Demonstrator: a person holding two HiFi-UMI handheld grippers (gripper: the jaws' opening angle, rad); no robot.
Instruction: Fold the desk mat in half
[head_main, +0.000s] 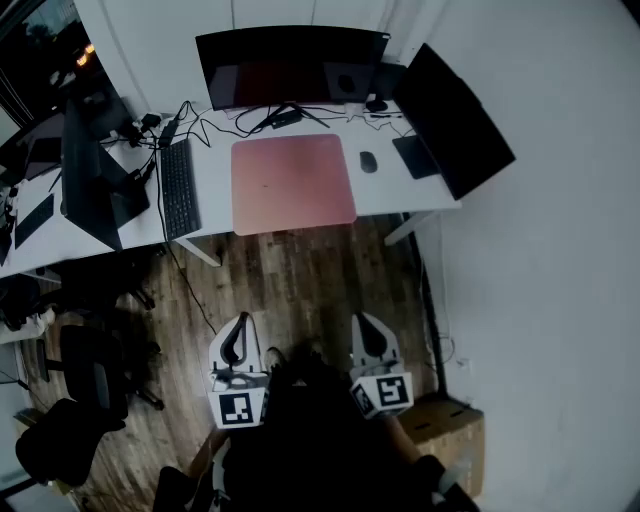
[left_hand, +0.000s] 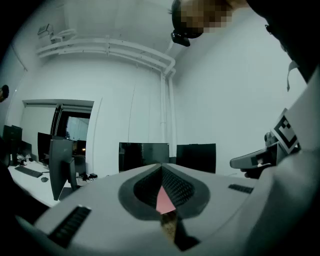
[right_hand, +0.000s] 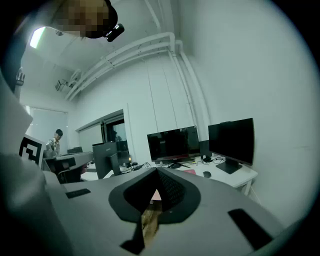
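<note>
Both claws are held low and close in front of the torso (head_main: 310, 440), side by side with a gap between them and tips pointing forward. The left claw (head_main: 240, 325) has its jaws pressed right together with nothing between them. Same deal for the right claw (head_main: 365, 325): jaws closed up tight, empty. The left marker cube (head_main: 240, 408) and right marker cube (head_main: 385, 392) sit at the back ends, nearest the body.

White walls (head_main: 560, 250), wood-plank floor (head_main: 300, 280). White table (head_main: 213, 190) against far wall, black office chairs (head_main: 88, 368) at left. Dim light; dark window (head_main: 40, 45) upper left.
</note>
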